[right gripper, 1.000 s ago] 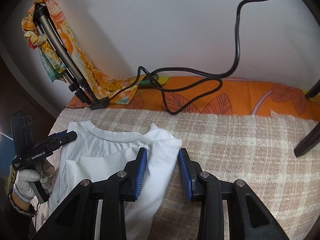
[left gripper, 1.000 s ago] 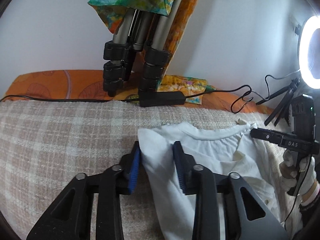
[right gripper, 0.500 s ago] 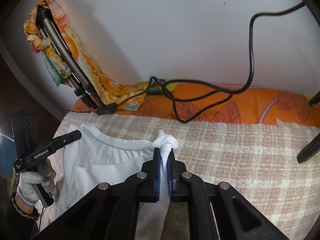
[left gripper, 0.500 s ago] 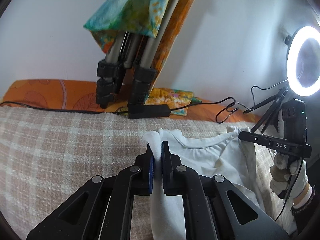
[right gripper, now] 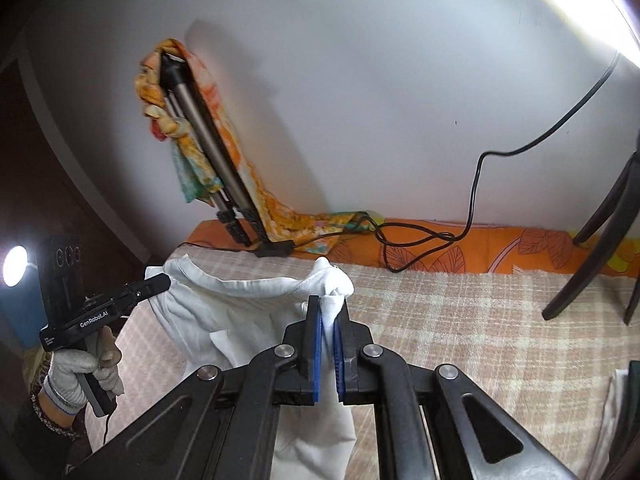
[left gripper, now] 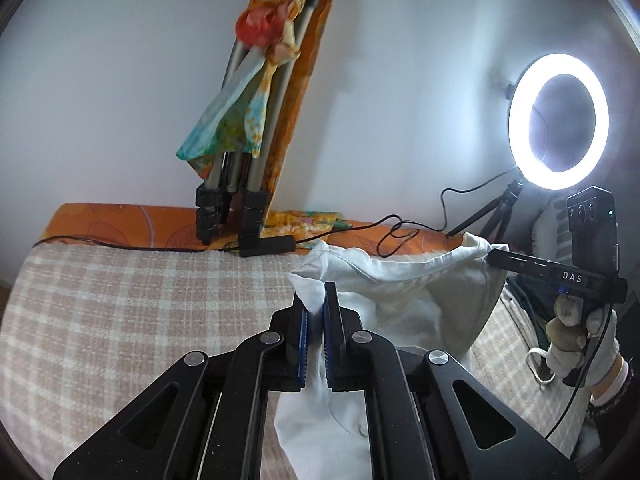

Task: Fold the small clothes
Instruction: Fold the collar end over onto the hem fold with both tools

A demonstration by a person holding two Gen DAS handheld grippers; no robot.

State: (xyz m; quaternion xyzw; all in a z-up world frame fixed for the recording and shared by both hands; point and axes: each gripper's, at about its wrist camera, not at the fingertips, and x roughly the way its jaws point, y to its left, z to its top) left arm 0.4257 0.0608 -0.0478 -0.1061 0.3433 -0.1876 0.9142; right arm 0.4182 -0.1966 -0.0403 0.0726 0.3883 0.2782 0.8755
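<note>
Above a checked blanket [left gripper: 120,320]: white shirt [left gripper: 400,312] lifted, pinched tight by left claw [left gripper: 314,312] and right claw [right gripper: 330,320].

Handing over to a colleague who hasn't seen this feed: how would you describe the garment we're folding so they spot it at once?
Start at the checked beige blanket covering the bed. Above it hangs a plain white shirt, lifted by both shoulders, one pinched in the left tool, one in the right tool. It is the only white cloth; the others are orange and patterned.

Checked blanket [left gripper: 120,320] on bed, cable [right gripper: 416,240] across.
</note>
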